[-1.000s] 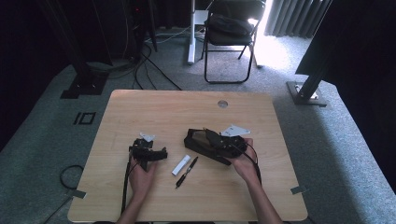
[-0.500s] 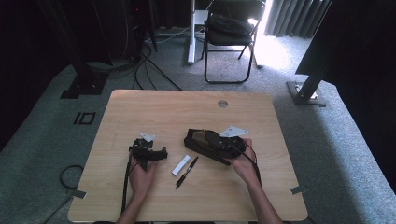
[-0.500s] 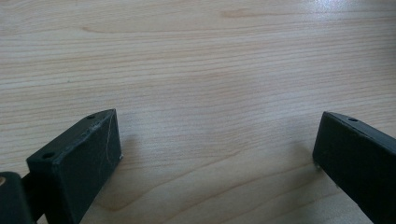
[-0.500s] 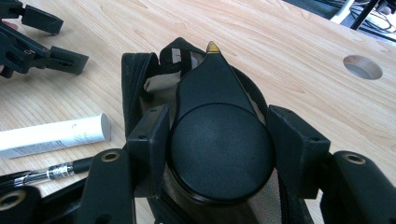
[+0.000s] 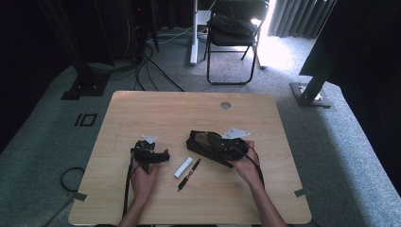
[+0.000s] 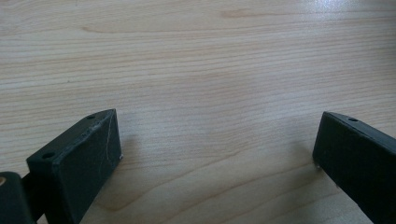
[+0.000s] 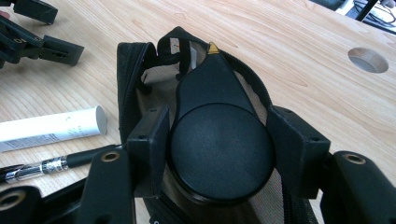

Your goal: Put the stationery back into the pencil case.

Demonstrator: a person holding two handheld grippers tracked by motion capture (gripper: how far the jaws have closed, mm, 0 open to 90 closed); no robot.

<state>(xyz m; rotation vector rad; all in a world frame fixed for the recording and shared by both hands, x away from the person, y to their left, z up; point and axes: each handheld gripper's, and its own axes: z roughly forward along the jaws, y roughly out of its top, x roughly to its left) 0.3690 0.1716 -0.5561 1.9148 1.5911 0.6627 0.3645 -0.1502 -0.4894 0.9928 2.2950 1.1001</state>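
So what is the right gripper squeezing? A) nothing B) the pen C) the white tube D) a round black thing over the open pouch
D: in the right gripper view its fingers clamp both sides of the round black thing, above the open pouch.

High view overhead facing forward, claw views close over shared table

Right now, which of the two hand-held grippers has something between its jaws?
The right hand-held gripper: its jaws clamp a round black object over the open black pouch. The left hand-held gripper gapes over bare table.
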